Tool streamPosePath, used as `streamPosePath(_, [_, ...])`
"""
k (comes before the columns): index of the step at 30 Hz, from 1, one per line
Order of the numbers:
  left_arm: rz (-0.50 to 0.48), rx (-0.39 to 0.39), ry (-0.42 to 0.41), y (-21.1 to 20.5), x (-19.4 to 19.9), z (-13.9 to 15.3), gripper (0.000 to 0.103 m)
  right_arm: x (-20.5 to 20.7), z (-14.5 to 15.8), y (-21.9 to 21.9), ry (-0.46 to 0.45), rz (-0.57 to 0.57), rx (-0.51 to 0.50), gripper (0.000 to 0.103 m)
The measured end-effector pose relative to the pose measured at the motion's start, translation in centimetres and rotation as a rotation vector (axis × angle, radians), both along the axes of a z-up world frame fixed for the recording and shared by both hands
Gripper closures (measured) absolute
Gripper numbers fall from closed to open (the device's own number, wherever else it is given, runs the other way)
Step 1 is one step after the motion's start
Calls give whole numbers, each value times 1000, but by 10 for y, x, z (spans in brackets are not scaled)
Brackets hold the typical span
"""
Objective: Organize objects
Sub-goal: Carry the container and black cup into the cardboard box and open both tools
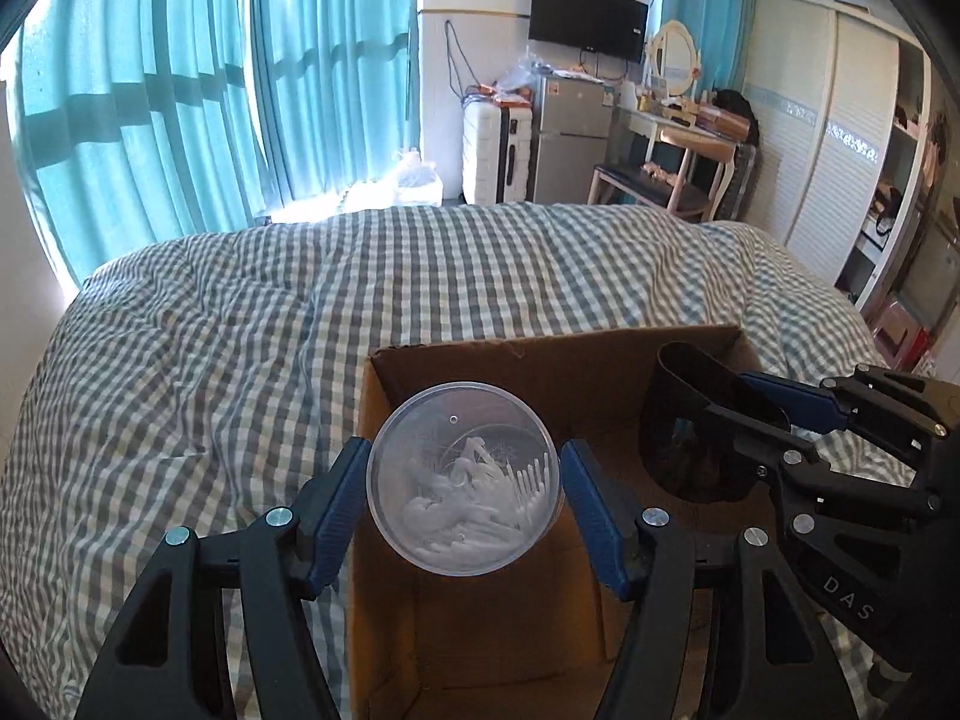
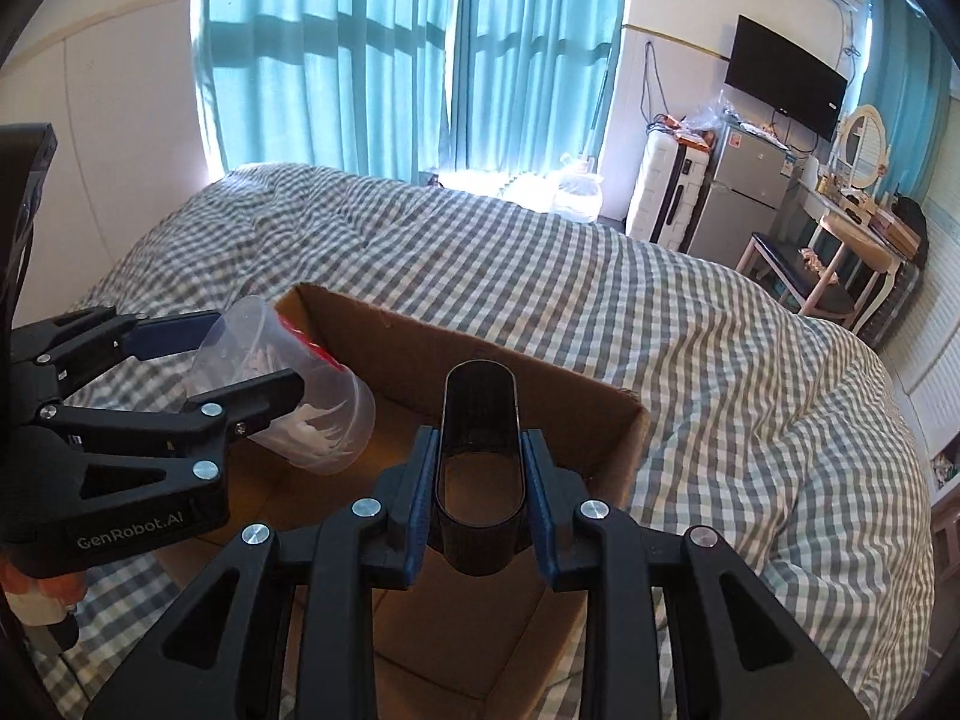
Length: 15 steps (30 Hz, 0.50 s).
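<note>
Now two grippers are above one open cardboard box [image 1: 540,372], which sits on the bed with a grey and white checked cover [image 1: 240,330]. Each gripper carries one thing, so two things are held in all.

One clear plastic cup [image 1: 465,477] is in the left gripper [image 1: 465,480]. Its jaws are at a middle width and press on the two sides of the cup, whose round bottom faces the left wrist camera. From the right wrist view this cup [image 2: 282,396] is tilted over the left part of the box, and something white and something red show through its wall (what they are I cannot tell).

One black mesh holder [image 2: 478,480] is in the right gripper [image 2: 478,492]. Its jaws are narrow and squeeze it into a long oval, and it hangs over the inside of the box [image 2: 588,420]. In the left wrist view the holder [image 1: 696,420] is to the right of the cup, apart from it.
</note>
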<state>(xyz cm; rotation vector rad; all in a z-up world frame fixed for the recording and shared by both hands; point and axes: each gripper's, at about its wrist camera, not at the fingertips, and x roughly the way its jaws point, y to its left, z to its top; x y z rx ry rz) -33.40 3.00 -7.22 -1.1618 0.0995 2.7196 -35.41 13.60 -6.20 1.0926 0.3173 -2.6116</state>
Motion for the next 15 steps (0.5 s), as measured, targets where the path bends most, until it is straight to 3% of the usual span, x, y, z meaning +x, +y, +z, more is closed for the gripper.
streamPosePath(11, [-8,-47,-31,7,-2,-14,37,4,-9,2,-6,-13,22,76])
streamPosePath(14, [-23,-14,-43,4,5,-8,34,12,-3,6,3,-20,-7,76])
streamPosePath(15, [-26,0,-39,3,9,-3,30,16,2,8,15,-34,-7,68])
